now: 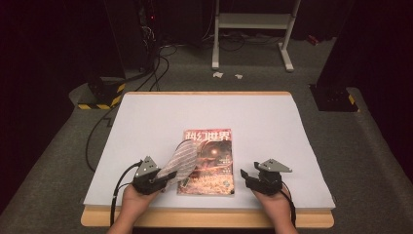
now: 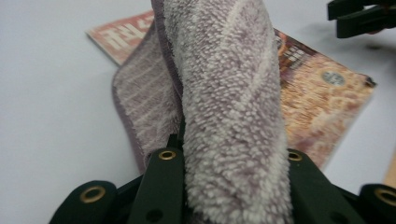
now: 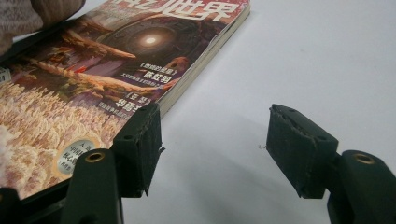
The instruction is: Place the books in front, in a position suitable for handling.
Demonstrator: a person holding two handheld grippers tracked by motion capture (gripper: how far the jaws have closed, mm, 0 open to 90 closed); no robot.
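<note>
Striped towel (image 1: 181,160) clamped in our L gripper (image 1: 165,179), draped over magazine (image 1: 214,163) left edge. L gripper view: towel (image 2: 229,102) between jaws. R gripper view: R gripper (image 3: 215,149) wide, empty, just beside magazine (image 3: 116,60).

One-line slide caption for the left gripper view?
Left gripper shut on a striped towel draped over a magazine on the white table.
</note>
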